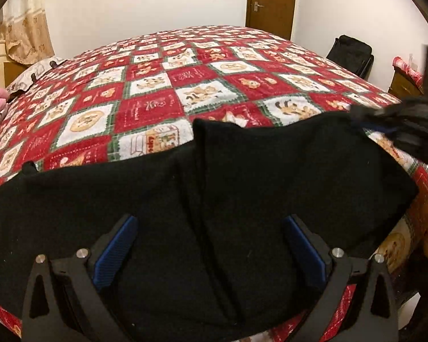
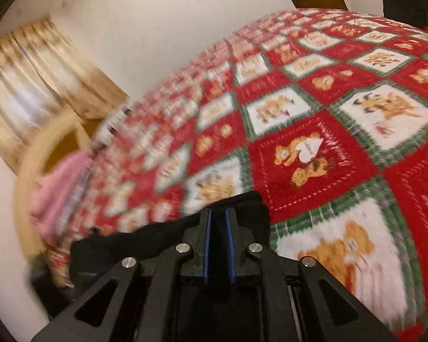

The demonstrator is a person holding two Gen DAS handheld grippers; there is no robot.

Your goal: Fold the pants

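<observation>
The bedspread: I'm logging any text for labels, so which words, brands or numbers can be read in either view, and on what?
None can be read for certain.
Red, white and green patchwork bedspread: script on several red squares, too small and blurred.
White heart held by a bear on that bedspread: small lettering, unreadable.
Black fabric pants: no label shows.

Bed with red-white checked quilt (image 1: 162, 85) fills room. White walls (image 1: 145, 2), brown door (image 1: 271, 0) at back. Beige curtain (image 1: 25, 28) left, wooden headboard (image 2: 34, 154), pink cloth (image 2: 62, 188), black bag (image 1: 351, 54) right.
</observation>
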